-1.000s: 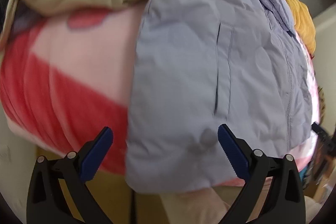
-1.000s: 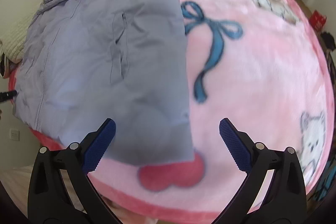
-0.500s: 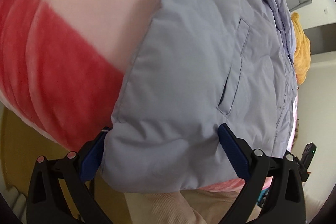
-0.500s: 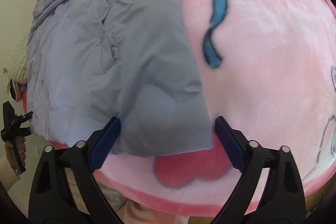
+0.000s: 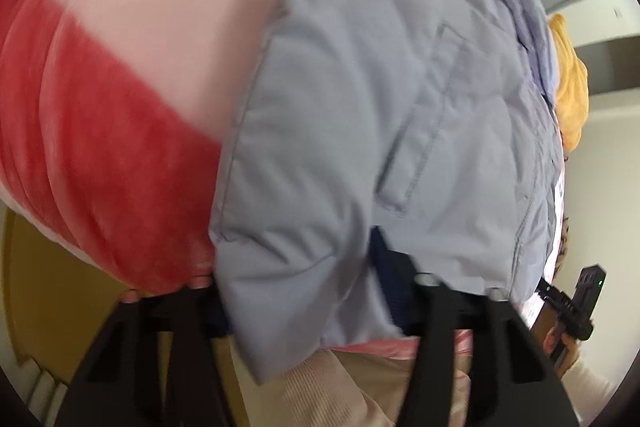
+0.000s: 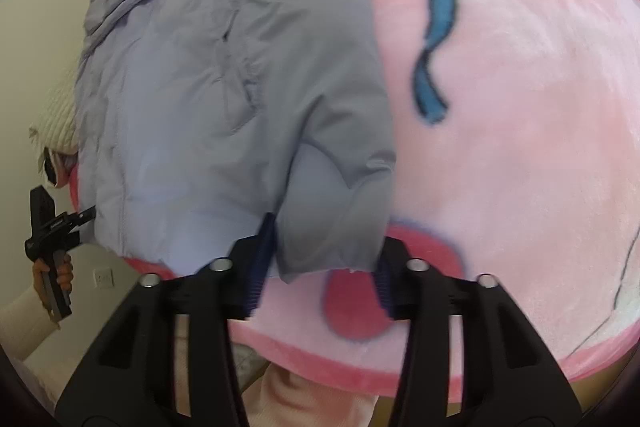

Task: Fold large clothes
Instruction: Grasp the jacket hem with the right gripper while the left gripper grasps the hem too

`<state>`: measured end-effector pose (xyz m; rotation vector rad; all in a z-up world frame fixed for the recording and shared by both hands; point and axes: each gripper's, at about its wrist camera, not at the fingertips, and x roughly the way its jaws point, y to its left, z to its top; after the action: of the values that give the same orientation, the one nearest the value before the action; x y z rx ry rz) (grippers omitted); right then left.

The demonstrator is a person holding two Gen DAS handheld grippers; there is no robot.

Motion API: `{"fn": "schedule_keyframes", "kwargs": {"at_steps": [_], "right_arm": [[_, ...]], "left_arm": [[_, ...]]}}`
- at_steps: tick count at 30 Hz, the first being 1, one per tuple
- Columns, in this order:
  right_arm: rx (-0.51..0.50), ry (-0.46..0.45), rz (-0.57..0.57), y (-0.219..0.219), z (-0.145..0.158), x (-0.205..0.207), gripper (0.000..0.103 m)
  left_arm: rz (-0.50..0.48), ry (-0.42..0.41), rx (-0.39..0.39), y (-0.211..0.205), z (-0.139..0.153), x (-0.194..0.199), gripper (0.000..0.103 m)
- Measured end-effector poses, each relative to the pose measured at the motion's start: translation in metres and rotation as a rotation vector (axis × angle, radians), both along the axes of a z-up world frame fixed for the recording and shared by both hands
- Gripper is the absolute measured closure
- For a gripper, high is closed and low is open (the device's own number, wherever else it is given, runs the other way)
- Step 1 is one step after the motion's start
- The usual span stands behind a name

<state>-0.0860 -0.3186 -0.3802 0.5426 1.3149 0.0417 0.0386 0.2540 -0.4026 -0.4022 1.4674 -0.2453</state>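
Left gripper (image 5: 304, 291) and right gripper (image 6: 320, 259) were closing on the near hem corners of the lilac padded jacket (image 6: 224, 99), spread on the pink blanket (image 6: 520, 147). Good practice: pinch all layers, excluding blanket, before lifting evenly.

Soft, even daylight lit both fisheye views without glare, casting only faint shadows in the folds of the pale lavender padded jacket (image 5: 400, 115) and on the pink plush blanket (image 6: 520, 131), while motion blur smeared the foreground, edges bowed strongly, and dark vignettes filled every corner.
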Motion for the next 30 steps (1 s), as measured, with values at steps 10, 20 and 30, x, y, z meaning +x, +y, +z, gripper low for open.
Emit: {"fn": "schedule_keyframes", "kwargs": {"at_steps": [10, 20, 30], "right_arm": [[-0.201, -0.144, 0.139, 0.036, 0.085, 0.030, 0.086], [-0.305, -0.406, 0.135, 0.030, 0.209, 0.082, 0.088], [-0.475, -0.641, 0.122, -0.001, 0.241, 0.218, 0.090]], "left_arm": [[0.031, -0.187, 0.124, -0.026, 0.070, -0.001, 0.090], [0.156, -0.455, 0.143, -0.039, 0.180, 0.038, 0.090], [0.267, -0.643, 0.157, -0.098, 0.227, 0.194, 0.091]]}}
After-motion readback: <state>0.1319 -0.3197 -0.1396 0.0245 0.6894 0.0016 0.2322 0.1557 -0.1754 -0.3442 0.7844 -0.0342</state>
